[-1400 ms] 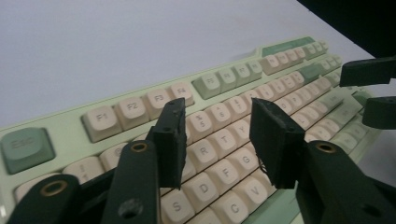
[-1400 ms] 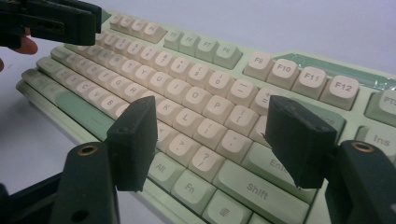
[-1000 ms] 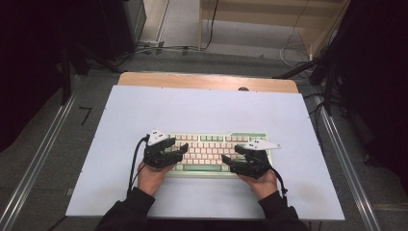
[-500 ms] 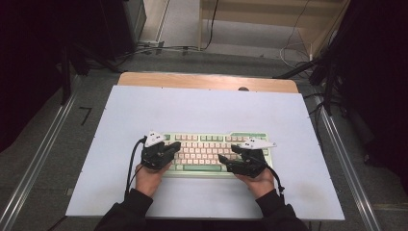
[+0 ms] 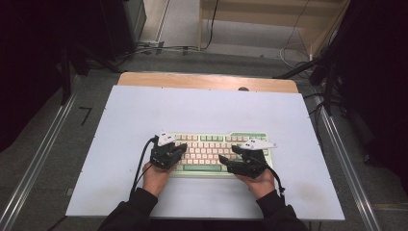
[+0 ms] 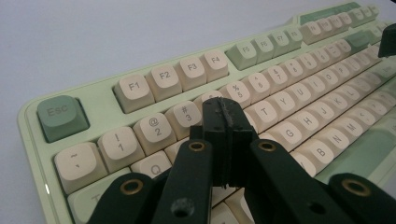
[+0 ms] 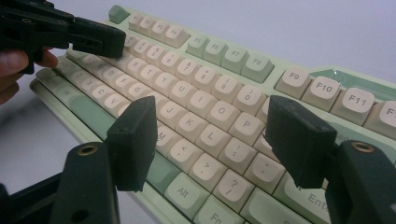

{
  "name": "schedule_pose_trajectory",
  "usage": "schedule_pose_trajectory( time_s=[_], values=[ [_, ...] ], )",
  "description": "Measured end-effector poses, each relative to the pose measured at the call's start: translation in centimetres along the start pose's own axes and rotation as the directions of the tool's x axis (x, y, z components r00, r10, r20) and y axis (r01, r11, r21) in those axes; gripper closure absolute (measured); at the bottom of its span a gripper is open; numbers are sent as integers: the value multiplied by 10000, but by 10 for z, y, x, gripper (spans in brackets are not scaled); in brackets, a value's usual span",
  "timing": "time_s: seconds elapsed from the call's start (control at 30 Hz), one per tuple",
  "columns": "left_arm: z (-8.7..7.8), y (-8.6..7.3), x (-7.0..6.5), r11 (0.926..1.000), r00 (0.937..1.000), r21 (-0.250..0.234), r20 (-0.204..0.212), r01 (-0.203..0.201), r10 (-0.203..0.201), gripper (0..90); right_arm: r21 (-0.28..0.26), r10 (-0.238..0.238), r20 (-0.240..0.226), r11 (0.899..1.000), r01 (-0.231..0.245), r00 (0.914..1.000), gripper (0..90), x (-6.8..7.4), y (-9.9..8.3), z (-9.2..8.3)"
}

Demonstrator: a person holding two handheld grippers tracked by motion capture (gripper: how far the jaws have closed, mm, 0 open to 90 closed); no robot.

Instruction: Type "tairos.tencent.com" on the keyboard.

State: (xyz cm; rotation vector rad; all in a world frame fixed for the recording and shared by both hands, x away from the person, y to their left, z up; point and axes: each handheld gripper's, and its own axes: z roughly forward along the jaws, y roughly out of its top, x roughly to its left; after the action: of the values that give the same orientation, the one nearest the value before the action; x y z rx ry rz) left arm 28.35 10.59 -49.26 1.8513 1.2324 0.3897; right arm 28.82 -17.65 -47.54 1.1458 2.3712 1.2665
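Left gripper (image 6: 223,122) fingers just closed together, nothing between, tips over keyboard (image 5: 214,149) number row. Right gripper (image 7: 210,140) fingers apart above right-hand keys. Keyboard flat on counter (image 5: 202,108), near front edge. Likely stiff, moderately heavy; keycaps pop loose, so grip case ends.

The white rectangular surface (image 5: 202,110) lies bare beyond, left and right of the pale-green keyboard with cream keys (image 5: 211,144), so you can pass freely there. Your 2 hand-held grippers, left (image 5: 179,150) and right (image 5: 225,161), crowd the keyboard's near edge.
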Motion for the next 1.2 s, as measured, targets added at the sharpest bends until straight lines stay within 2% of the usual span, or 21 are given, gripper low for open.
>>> schedule_pose_trajectory(
  time_s=[0.23, 0.37, 0.47, 0.5, 0.67, 0.7, 0.77, 0.8, 0.93, 1.03, 1.2],
  values=[
    [2, 1, -1, 10000, 10000, 14, -5, 49, -49, 900, 19, 31, 33, 10000, -31, 10000, 327, 0, -1, -1],
    [5, 1, -2, 9997, 10000, 247, 17, 3, -4, 900, 14, 42, 71, 10000, -43, 10000, 327, -1, -2, -2],
    [5, 2, -2, 9998, 9999, 169, 99, 68, -70, 900, 7, 60, 98, 10000, -60, 9999, 327, -2, -2, -3],
    [4, 2, -2, 9998, 9996, 11, 184, 222, -222, 893, 7, 82, 116, 10000, -82, 9999, 327, -2, -3, -4],
    [-11, 6, 0, 9953, 9982, -832, 379, 494, -464, 639, -49, 128, 128, 9999, -127, 9998, 331, -3, -3, -5],
    [-13, 6, 0, 9940, 9985, -982, 291, 486, -459, 585, -50, 130, 125, 9999, -129, 9998, 335, -4, -3, -5],
    [-19, 5, 2, 9872, 9976, -1460, -148, 648, -677, 503, -42, 127, 108, 9999, -126, 9999, 342, -3, -3, -5],
    [-21, 5, 4, 9847, 9965, -1578, -280, 740, -794, 489, -29, 123, 81, 9999, -123, 9999, 348, -3, -3, -4],
    [-23, 2, 10, 9829, 9939, -1611, -506, 892, -985, 462, 18, -28, -38, 10000, 28, 10000, 449, 3, -3, 0],
    [-26, -1, 12, 9838, 9930, -1540, -601, 918, -1021, 463, 71, -225, -123, 9997, 226, 9997, 576, 5, -2, 4],
    [-32, -6, 15, 9810, 9899, -1642, -795, 1035, -1177, 463, 241, -389, -442, 9989, 400, 9983, 813, 9, 0, 11]
  ],
)
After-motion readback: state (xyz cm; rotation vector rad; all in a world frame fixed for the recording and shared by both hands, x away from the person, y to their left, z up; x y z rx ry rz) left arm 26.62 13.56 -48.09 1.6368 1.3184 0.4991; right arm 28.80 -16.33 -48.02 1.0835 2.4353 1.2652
